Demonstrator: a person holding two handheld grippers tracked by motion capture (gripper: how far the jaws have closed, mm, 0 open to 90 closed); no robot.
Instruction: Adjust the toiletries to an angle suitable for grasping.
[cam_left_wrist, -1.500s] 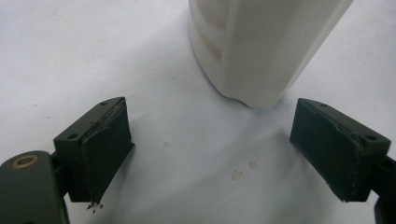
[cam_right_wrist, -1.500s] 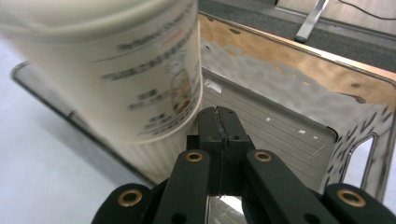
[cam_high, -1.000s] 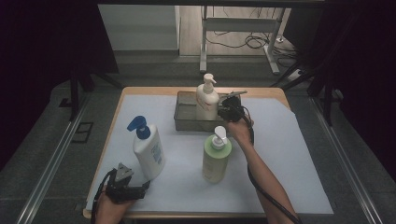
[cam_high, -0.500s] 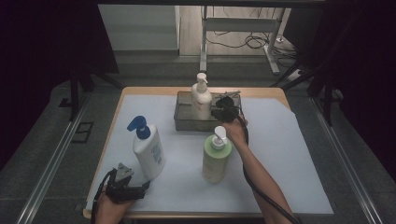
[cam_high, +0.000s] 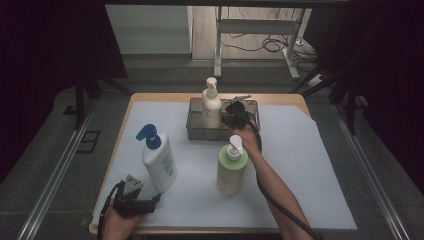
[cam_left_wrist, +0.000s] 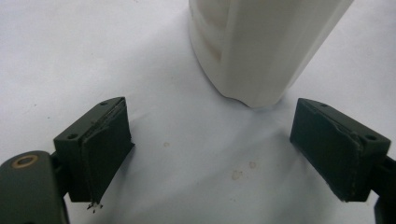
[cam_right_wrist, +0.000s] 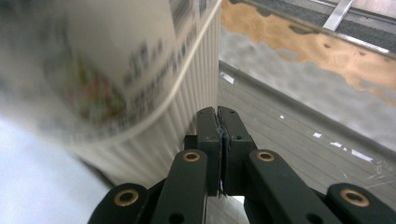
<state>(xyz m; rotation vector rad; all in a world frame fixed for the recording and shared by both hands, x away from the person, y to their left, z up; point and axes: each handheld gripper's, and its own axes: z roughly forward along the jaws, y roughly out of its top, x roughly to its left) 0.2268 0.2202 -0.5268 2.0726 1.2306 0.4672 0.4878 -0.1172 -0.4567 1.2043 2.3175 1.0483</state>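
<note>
The left gripper (cam_left_wrist: 224, 149) rests wide open near the table's (cam_high: 300, 150) front left corner, facing the blue-capped bottle (cam_high: 157, 160), while the right gripper (cam_right_wrist: 218, 140), jaws pressed together, touches the cream bottle (cam_high: 211, 102) in the basket (cam_high: 196, 131) at the back edge.

- High view: dim overall, its sides falling into near-black; the white table cover (cam_high: 300, 165) is the brightest area, evenly lit from above, with only soft, faint shadows
- Left gripper view: bright and fairly sharp; the white bottle (cam_left_wrist: 261, 46) casts a soft shadow at its base; no hard glare
- Right gripper view: the labelled bottle (cam_right_wrist: 107, 65) is heavily smeared and out of focus; black jaws sharp; background slightly soft
</note>
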